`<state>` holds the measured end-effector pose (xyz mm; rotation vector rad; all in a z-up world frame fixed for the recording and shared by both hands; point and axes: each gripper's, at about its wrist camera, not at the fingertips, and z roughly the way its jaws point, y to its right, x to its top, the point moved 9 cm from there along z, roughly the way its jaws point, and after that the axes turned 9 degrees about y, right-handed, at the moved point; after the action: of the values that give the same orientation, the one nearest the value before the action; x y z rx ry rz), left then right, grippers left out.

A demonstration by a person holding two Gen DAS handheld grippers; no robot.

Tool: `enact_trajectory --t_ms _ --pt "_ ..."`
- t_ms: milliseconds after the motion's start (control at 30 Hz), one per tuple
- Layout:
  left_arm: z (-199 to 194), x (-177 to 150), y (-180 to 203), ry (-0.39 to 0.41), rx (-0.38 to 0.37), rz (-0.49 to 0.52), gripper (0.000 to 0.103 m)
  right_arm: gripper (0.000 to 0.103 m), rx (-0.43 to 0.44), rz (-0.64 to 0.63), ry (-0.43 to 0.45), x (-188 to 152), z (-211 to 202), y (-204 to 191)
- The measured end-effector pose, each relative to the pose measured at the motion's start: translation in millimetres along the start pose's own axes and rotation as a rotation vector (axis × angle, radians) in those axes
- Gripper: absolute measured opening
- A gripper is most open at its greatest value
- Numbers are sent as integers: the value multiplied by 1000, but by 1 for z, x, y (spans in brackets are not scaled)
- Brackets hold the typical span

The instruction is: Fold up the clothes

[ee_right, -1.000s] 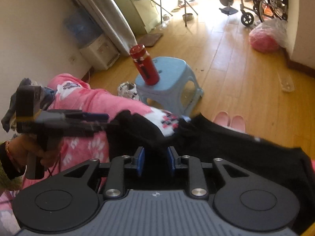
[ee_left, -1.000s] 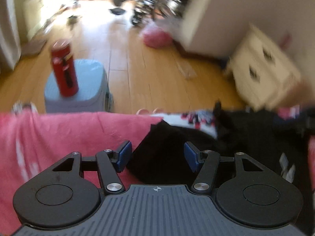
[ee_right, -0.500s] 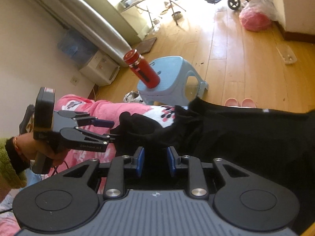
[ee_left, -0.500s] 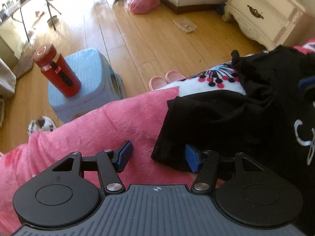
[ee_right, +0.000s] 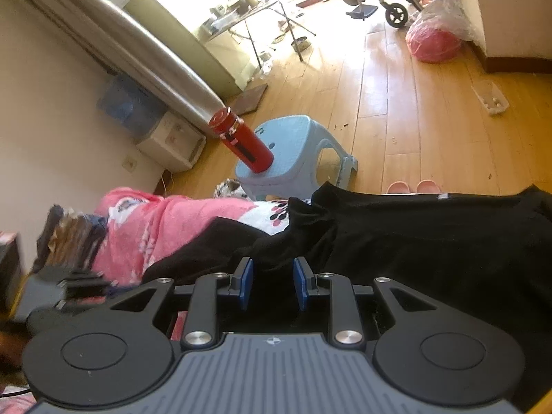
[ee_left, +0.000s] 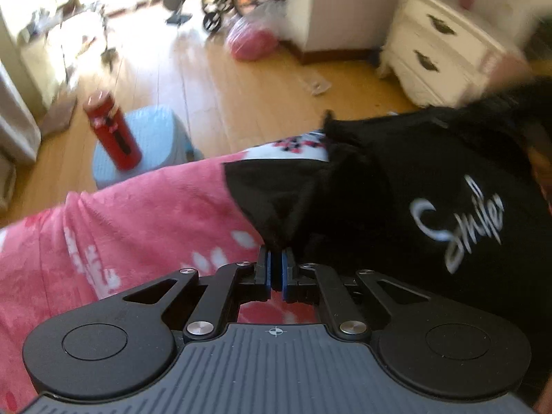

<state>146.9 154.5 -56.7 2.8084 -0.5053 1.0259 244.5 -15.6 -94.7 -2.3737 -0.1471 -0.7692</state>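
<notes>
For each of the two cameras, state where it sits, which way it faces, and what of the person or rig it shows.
Left wrist: sits on the left gripper, looks along its shut fingers at the black T-shirt on the pink blanket; no hand visible.
Right wrist: sits on the right gripper, looks across the T-shirt toward the floor; the left gripper shows blurred at far left.
Shared: T-shirt, blanket, red bottle, blue stool.
</notes>
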Motion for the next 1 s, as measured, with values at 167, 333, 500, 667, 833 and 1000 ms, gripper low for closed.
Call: enact_trajectory --t_ms 167,333,500,667,833,1000 --pt "8 -19 28 39 -16 3 3 28 18 -95 -32 2 24 -37" --pt "17 -27 32 51 -7 -27 3 45 39 -227 -98 -2 67 -92" --pt "19 -28 38 73 -9 -25 3 45 -24 -365 -189 -17 117 -123" --pt "20 -31 40 86 -18 -15 3 38 -84 -424 -211 -29 138 -114" --pt "13 -30 29 116 -5 -50 3 2 -65 -353 -163 -21 135 -102" --pt "-9 -13 -5 161 20 -192 3 2 6 -324 -81 0 129 -116"
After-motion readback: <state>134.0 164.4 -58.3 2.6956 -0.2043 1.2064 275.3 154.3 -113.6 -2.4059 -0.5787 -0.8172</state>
